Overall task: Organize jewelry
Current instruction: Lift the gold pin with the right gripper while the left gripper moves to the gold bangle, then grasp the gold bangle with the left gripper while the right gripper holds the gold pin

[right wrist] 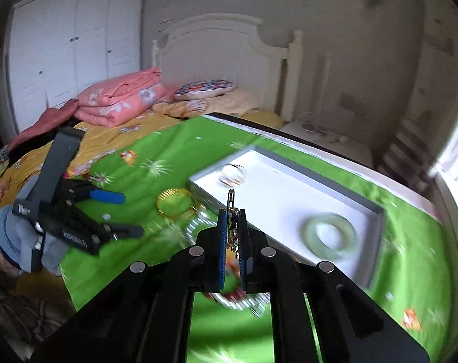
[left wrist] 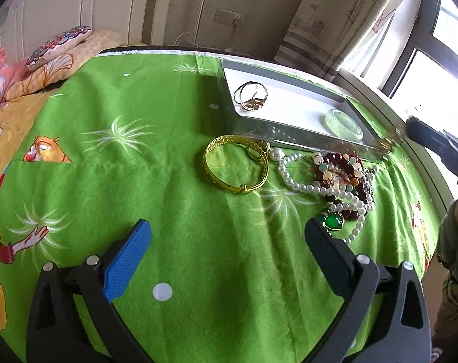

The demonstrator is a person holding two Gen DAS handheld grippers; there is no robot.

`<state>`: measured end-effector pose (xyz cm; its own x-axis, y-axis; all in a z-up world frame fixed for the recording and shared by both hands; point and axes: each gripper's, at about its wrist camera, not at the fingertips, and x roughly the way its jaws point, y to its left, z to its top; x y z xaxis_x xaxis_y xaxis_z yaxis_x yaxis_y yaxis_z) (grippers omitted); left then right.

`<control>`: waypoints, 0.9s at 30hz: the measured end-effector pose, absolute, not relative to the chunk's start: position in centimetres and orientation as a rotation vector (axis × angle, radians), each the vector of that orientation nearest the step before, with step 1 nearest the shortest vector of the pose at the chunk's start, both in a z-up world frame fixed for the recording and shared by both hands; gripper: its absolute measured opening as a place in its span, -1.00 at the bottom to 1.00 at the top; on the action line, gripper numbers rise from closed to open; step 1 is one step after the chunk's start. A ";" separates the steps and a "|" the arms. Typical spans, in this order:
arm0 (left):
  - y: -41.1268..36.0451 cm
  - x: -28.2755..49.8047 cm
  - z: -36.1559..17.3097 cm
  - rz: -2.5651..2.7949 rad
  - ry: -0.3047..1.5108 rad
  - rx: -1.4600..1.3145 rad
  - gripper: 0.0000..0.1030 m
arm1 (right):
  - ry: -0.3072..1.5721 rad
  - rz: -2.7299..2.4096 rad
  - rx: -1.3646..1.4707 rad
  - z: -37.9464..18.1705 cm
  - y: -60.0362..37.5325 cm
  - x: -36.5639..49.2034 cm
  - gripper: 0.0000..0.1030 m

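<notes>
Left gripper (left wrist: 227, 236): my fingers are spread wide, nothing in them, low in the frame over the green cloth (left wrist: 180, 199).
Right gripper (right wrist: 232, 211): clenched on a small gold chain (right wrist: 230, 208), looks like a bracelet but the shot's blurry.
Tray (left wrist: 292, 134): upper right of the left view, holding silver rings (left wrist: 250, 95) and a jade bangle (left wrist: 344, 122).
Gold bangle (left wrist: 236, 163): on the cloth just in front of the tray.
Bead pile (left wrist: 334, 181): pearls and dark red beads, tangled, right of the gold bangle.
</notes>
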<state>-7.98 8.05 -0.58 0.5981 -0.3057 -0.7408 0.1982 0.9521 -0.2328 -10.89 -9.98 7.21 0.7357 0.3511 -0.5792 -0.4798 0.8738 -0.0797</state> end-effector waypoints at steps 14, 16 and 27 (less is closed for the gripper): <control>5.7 -3.8 1.6 -0.220 0.910 -0.011 0.66 | 0.578 0.402 -0.161 6.0 -13.2 -12.6 -0.84; 5.6 -3.4 1.4 -0.240 0.924 -0.017 0.68 | 0.582 0.405 -0.152 5.6 -13.3 -12.5 -0.84; 3.0 -2.0 -0.7 -0.232 0.920 0.142 0.51 | 0.583 0.388 -0.117 5.2 -14.2 -12.3 -0.84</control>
